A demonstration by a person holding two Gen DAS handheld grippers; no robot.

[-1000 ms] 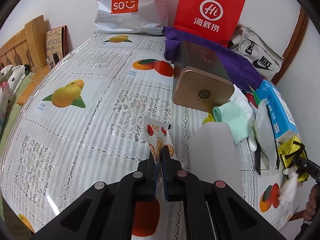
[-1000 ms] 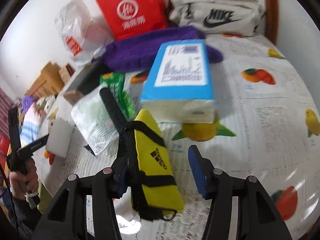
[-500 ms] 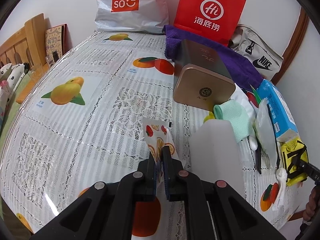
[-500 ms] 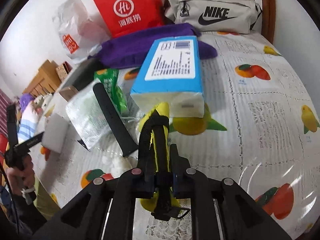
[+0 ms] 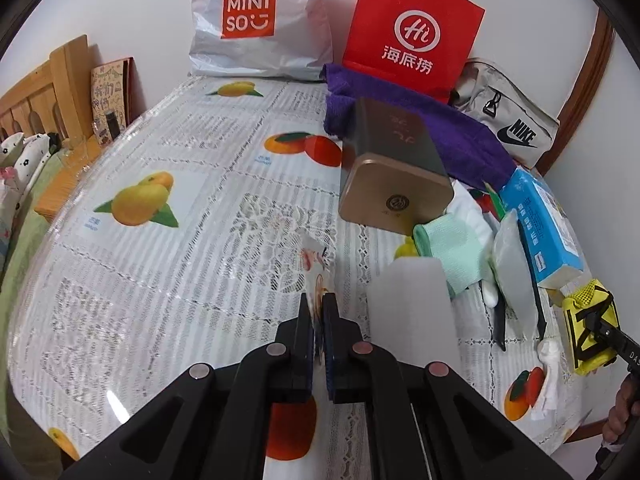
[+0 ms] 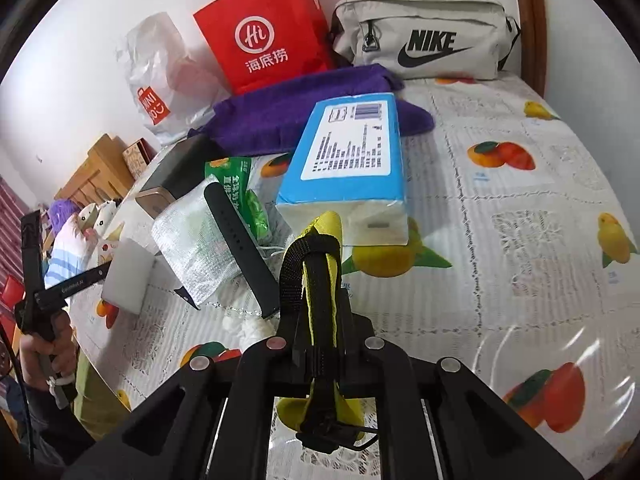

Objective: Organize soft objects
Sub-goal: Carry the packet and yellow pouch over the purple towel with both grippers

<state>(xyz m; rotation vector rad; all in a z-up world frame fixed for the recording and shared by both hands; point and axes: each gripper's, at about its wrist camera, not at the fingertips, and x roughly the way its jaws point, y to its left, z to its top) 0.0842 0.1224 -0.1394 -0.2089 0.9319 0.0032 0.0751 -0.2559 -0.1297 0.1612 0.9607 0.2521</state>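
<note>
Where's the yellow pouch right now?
The yellow pouch is clamped in the right tool, centre of the right wrist view, lifted just in front of the blue tissue pack. The left view shows it at far right.

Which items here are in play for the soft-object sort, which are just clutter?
In play: yellow pouch in right gripper; fruit-print sachet in left gripper; mint cloth; purple towel.
Lying about: gold tin; red bag; Nike bag; black strap.
</note>
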